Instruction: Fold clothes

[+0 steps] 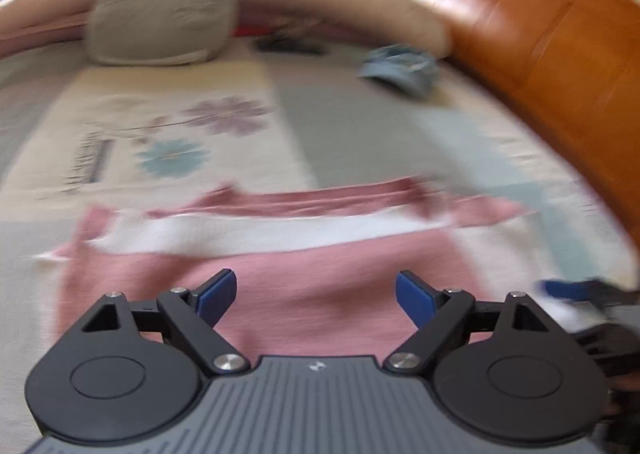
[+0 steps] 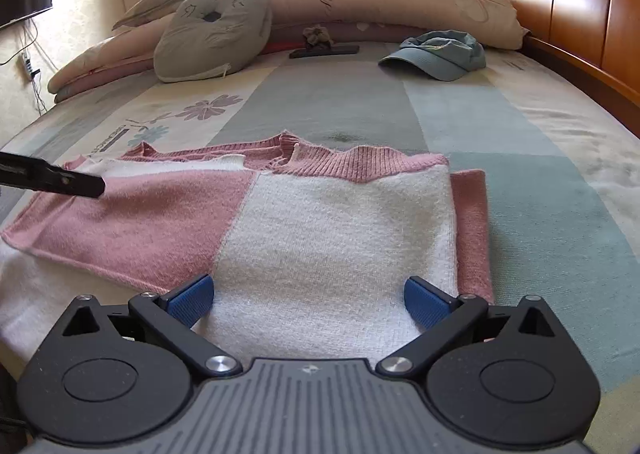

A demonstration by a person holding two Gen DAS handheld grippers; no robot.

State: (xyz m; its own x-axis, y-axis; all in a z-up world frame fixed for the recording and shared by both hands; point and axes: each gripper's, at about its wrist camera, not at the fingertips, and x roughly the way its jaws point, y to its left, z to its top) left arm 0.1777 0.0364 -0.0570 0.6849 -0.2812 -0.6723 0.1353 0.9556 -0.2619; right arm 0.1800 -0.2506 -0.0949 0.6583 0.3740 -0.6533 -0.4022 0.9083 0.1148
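Observation:
A pink and white knit sweater (image 2: 304, 230) lies flat on the bed, its ribbed pink collar on the far side and both sleeves folded in. My right gripper (image 2: 308, 300) hovers open just over the white panel at the near hem, nothing between its blue pads. In the blurred left wrist view the same sweater (image 1: 304, 294) spreads under my left gripper (image 1: 316, 296), which is open and empty over the pink part. A finger of the left gripper (image 2: 60, 179) reaches in from the left edge over the pink folded sleeve.
A patchwork bedspread (image 2: 460, 126) covers the bed. A blue cap (image 2: 436, 54), a grey cushion (image 2: 212, 42), a dark phone (image 2: 324, 51) and piled pillows (image 2: 380, 2) lie at the far side. The wooden headboard (image 2: 568, 10) runs along the right.

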